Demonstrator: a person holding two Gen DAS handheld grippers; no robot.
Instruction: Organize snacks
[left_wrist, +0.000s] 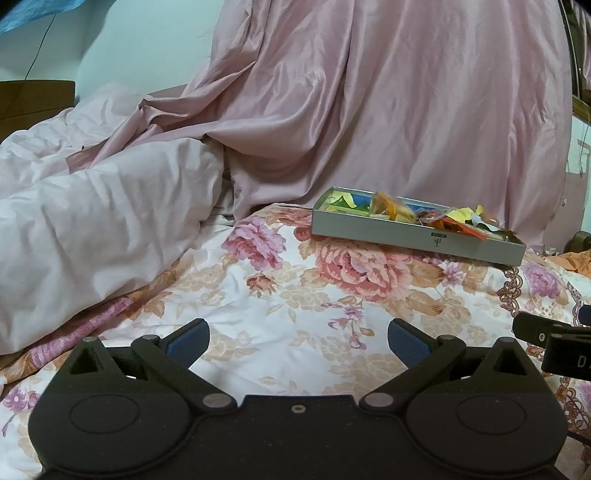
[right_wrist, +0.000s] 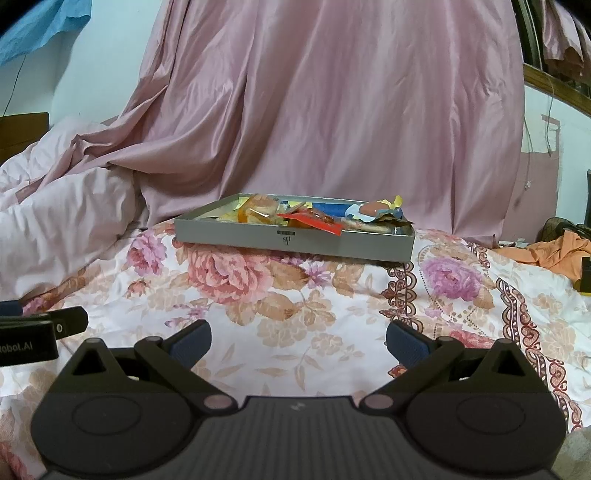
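Jaws wide, both grippers; snacks (right_wrist: 310, 216) heaped in tray (right_wrist: 295, 240), maybe wrappers.

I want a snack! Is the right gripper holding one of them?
No. The right gripper is open and empty above the flowery bedsheet, and the snacks lie in the grey box.

Left gripper (left_wrist: 298, 341) spread wide, right gripper (right_wrist: 298, 341) likewise, side by side

The left tongs (left_wrist: 298, 341) gape empty above the floral bedspread (left_wrist: 258, 295), well short of the snack-filled grey tray (left_wrist: 406, 236).
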